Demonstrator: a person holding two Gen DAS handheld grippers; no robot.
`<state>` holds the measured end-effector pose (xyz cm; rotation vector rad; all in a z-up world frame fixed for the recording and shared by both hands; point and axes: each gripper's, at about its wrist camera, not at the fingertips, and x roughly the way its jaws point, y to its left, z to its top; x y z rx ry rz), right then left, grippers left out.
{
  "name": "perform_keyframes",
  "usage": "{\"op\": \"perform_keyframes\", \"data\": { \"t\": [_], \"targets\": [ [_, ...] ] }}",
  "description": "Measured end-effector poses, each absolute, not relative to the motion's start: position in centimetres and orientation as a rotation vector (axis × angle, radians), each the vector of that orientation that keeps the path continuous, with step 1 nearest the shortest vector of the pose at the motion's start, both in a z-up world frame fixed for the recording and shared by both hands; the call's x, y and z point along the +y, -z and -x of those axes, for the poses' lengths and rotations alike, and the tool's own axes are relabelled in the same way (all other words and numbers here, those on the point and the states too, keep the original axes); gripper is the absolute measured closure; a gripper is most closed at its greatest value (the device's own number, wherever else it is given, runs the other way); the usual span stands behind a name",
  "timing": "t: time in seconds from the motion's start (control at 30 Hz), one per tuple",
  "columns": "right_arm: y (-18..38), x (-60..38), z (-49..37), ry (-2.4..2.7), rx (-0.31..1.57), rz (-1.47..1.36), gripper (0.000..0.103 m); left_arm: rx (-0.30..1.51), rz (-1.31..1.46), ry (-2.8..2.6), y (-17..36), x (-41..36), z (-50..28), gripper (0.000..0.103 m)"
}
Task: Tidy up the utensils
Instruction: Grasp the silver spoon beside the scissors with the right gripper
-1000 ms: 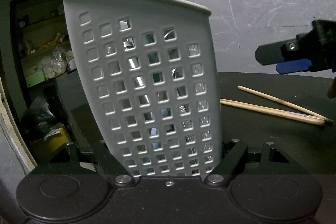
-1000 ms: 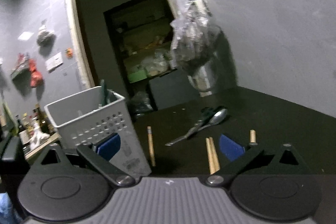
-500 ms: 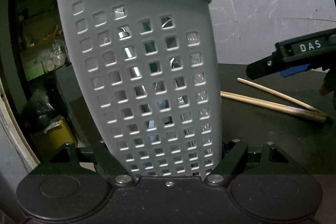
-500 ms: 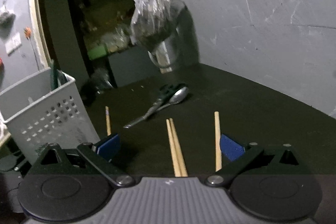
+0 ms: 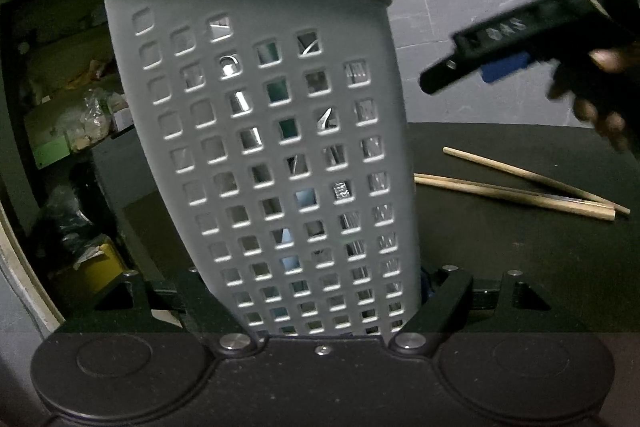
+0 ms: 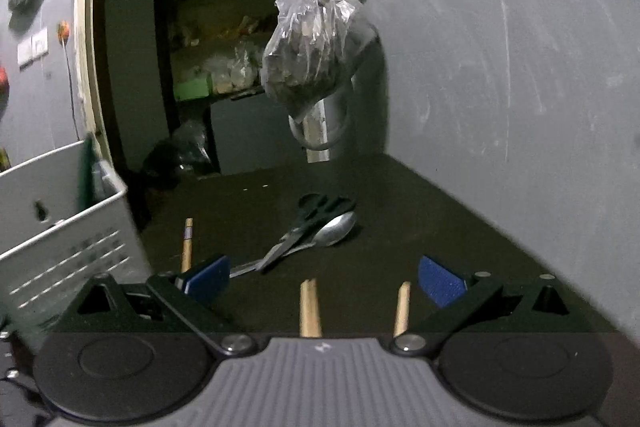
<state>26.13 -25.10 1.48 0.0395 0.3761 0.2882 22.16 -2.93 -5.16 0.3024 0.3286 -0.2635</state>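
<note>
A grey perforated basket (image 5: 280, 147) fills the left wrist view, with metal utensils showing through its holes. My left gripper (image 5: 320, 291) has its pads against the basket's lower walls, and its jaws are opening. The same basket (image 6: 60, 211) stands at the left edge of the right wrist view. My right gripper (image 6: 324, 279) is open above the dark table, with nothing between its blue pads. Below it lie wooden chopsticks (image 6: 310, 307), and further off black scissors (image 6: 308, 223) beside a spoon (image 6: 336, 229). From the left wrist, the right gripper (image 5: 492, 63) hangs above the chopsticks (image 5: 512, 193).
A plastic bag (image 6: 316, 55) hangs from the wall corner behind the table (image 6: 400, 195). A grey wall bounds the table on the right. An open doorway with cluttered shelves (image 6: 208, 67) lies beyond the far edge. One more chopstick (image 6: 187, 243) lies next to the basket.
My right gripper has risen and rolled; the basket slid toward the left edge of its view. Seen from the left wrist it climbed higher and came closer. The basket barely moved.
</note>
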Motion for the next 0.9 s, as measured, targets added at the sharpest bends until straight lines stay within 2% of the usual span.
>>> {"op": "perform_keyframes", "data": {
  "t": [0.27, 0.5, 0.63, 0.8, 0.9],
  "targets": [
    [-3.4, -24.7, -33.5, -0.315, 0.395, -0.007, 0.000, 0.311, -0.315, 0.264, 5.6, -3.3, -21.5, 0.021],
    [-0.5, -24.4, -42.6, -0.422, 0.579, -0.181, 0.000, 0.318, -0.312, 0.261, 5.9, -3.4, -21.3, 0.021],
    [1.6, -24.9, -45.1, -0.410, 0.620, -0.259, 0.000, 0.320, -0.312, 0.265, 6.0, -3.3, -21.1, 0.021],
    [3.5, -25.9, -46.7, -0.395, 0.623, -0.332, 0.007, 0.324, -0.309, 0.269, 6.0, -3.2, -21.0, 0.020],
    [3.8, -25.8, -47.3, -0.408, 0.619, -0.312, 0.017, 0.325, -0.309, 0.266, 6.1, -3.1, -21.0, 0.020]
  ]
}}
